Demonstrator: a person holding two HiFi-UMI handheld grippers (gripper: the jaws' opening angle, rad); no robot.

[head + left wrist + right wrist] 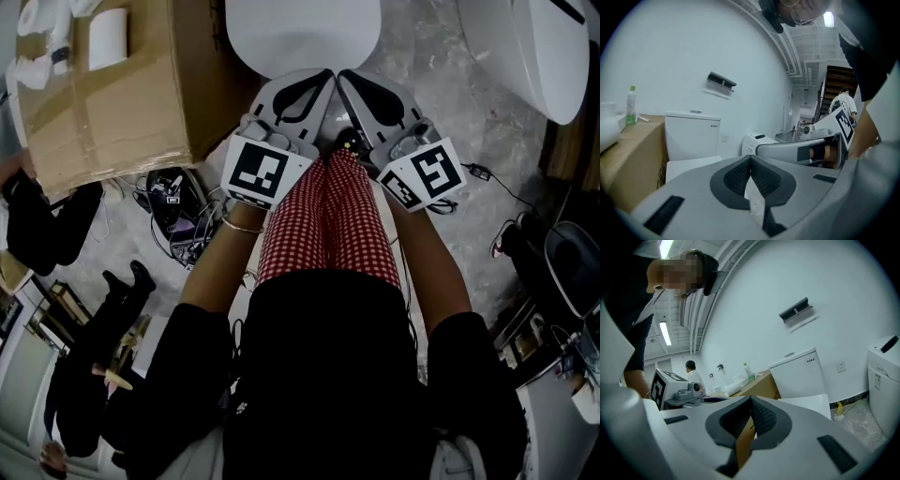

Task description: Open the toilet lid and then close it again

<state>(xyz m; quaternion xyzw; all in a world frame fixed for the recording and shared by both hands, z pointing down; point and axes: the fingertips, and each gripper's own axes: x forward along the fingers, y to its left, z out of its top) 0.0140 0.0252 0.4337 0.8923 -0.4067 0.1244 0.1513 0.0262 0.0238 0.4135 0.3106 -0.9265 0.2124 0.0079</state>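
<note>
Head view: toilet lid (302, 33) down flat on its bowl at the top of the frame, just ahead of the left gripper (314, 86) and the right gripper (349, 84), held side by side above the knees, tips close together and not touching the lid. Left gripper view and right gripper view: fingers of each pressed together, nothing between them. Probably thin hard plastic: light, stiff, smooth and so slippery under the pads. Hinged at the back by the tank (691, 136), hence best taken at the front rim, either pinched across the lip after spreading the fingers or hooked from beneath with closed tips. Should swing up with little effort and lean against the tank; on the way down, better lowered in hand than dropped, to spare a slam. Room: cardboard box (103, 94) just beside the bowl on the left, green bottle (631, 105) on top of it; second white fixture (534, 47) apart on the right; cables (178, 220) on the floor by the left leg. Open way straight ahead and upward, tighter toward the box.
</note>
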